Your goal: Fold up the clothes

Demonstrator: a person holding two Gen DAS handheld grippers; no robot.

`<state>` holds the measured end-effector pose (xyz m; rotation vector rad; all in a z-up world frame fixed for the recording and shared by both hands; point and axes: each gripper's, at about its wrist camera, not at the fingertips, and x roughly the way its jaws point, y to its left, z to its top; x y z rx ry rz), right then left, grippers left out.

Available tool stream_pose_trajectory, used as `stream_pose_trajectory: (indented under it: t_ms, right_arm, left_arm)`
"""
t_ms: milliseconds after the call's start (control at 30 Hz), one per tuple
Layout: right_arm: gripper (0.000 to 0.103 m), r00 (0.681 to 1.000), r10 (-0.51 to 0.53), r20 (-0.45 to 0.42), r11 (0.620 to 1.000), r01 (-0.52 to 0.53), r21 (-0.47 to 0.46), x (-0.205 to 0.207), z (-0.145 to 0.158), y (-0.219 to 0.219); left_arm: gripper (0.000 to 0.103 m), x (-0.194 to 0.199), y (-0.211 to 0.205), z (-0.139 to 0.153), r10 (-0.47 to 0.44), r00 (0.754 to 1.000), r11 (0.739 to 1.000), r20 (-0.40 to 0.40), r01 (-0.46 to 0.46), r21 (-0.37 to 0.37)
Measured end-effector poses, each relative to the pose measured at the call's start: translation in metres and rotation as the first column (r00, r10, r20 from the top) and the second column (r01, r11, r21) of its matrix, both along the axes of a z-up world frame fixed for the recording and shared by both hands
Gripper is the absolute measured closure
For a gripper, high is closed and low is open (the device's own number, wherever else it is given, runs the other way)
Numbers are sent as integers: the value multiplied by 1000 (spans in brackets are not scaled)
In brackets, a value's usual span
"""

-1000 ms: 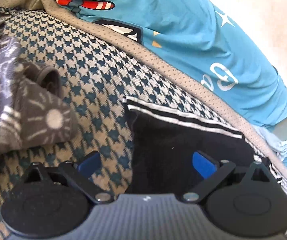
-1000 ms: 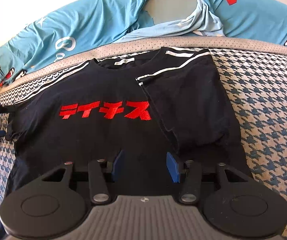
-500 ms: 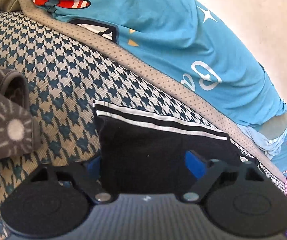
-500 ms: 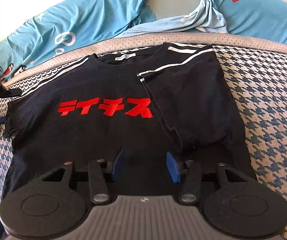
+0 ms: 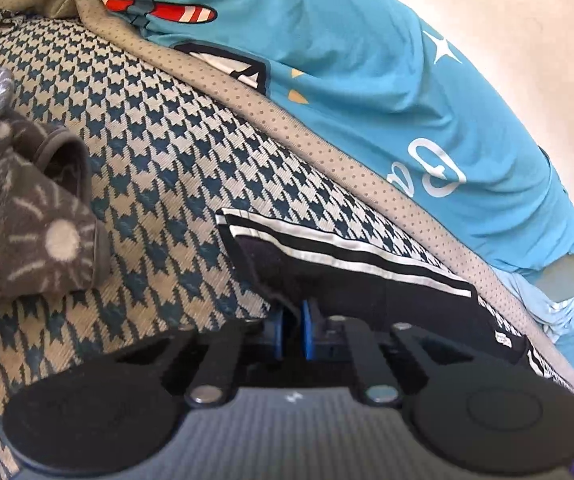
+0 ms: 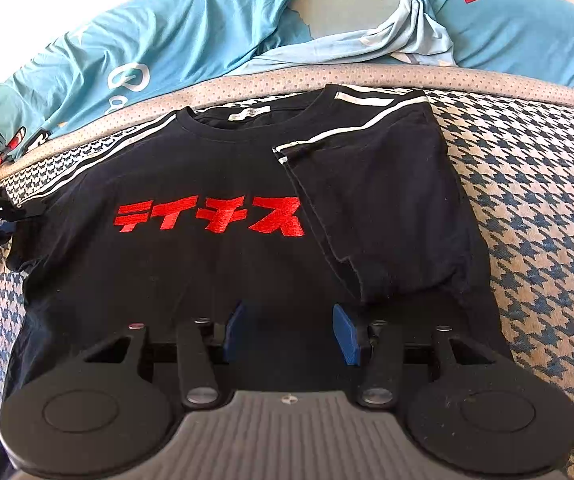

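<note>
since the right sleeve is already folded in over the chest, i've got my left gripper (image 5: 291, 330) clenched on the hem of the other sleeve (image 5: 327, 268), blue fingers (image 5: 277, 334) pinched tight w/ black cloth between them, so that side can prob. be carried across to match. it's gripped at the cuff edge bc that's the loose corner; the striped shoulder band runs away from it toward the collar.

my right gripper (image 6: 290, 332) hangs over the lower middle of the black t-shirt (image 6: 191, 272), fingers (image 6: 345, 334) standing apart w/ nothing between them; can't tell if it touches the cloth. my guess is it waits there to pin or take the bottom hem.

shirt lies flat, face up, red lettering (image 6: 209, 218) showing, on the houndstooth bed cover (image 6: 527, 240), neck pointing away from me. to my left a grey patterned garment (image 5: 35, 240) sits bunched, apart from the sleeve, likely waiting its turn. beyond the cover's dotted border (image 5: 327, 152) lies a blue printed sheet (image 6: 167, 36), then the pale wall.
</note>
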<state>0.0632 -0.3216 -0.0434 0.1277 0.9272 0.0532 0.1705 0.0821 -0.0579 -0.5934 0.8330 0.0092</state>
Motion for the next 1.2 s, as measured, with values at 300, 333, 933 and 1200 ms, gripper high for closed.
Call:
stream_pose_trajectory:
  t_ms: [300, 333, 933, 1200]
  right_arm:
    - [56, 1000, -14, 4, 1000, 14, 5, -3, 1, -6]
    - [56, 1000, -15, 4, 1000, 15, 5, -3, 2, -7]
    - [56, 999, -30, 21, 1000, 30, 10, -11, 5, -21]
    - [56, 1000, -14, 25, 1000, 14, 6, -10, 3, -17]
  left_arm:
    - [96, -6, -29, 24, -67, 994, 998, 88, 67, 2]
    - [96, -7, -36, 29, -88, 991, 996, 104, 87, 13]
    - [54, -31, -136, 34, -431, 896, 902, 105, 426, 70]
    - [52, -21, -116, 30, -338, 940, 940, 52, 333, 77]
